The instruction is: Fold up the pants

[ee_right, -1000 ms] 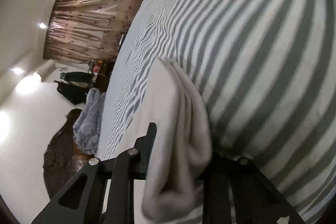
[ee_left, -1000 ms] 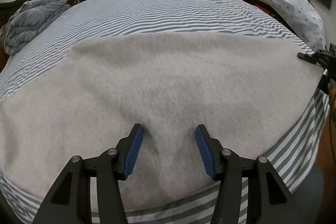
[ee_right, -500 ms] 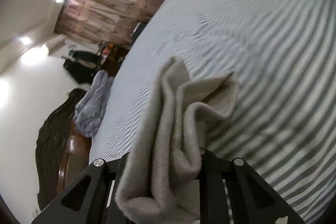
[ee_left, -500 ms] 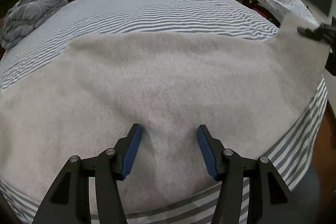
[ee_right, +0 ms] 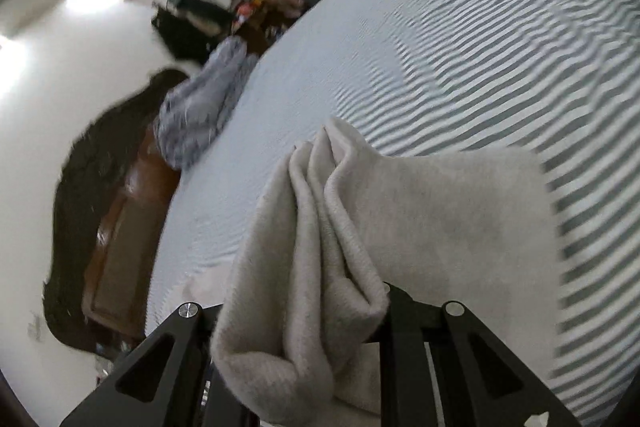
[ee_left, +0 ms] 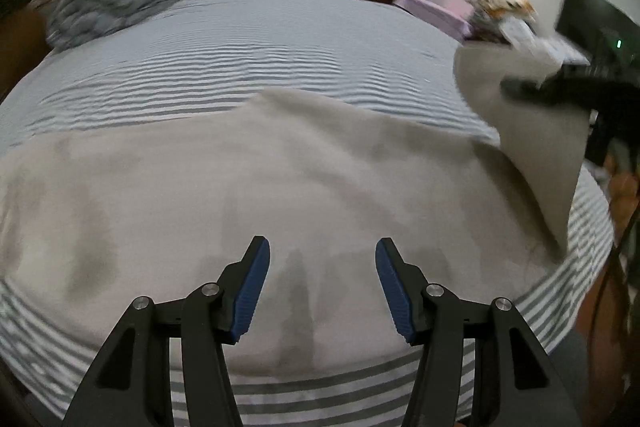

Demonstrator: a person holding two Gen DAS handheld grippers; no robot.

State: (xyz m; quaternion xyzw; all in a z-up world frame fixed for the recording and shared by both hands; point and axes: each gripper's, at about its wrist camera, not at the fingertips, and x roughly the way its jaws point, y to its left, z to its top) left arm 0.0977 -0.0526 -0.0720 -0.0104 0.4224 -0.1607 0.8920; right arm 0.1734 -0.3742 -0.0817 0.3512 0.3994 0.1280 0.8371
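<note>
Right gripper [ee_right: 304,311] clamps a bunched pants [ee_left: 280,179] end lifted off the bed [ee_left: 248,43], left gripper [ee_left: 322,287] open above the cloth; unpinned pants could drag.

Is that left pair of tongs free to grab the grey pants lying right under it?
Probably yes. The left tongs stand open over the flat pants with nothing between; the right tongs hold a lifted end off to the side, out of the way.

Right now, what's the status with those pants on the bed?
Left hand-held gripper open above pants. Right hand-held gripper clamped on one raised pants end. Striped bed ahead unobstructed.
</note>
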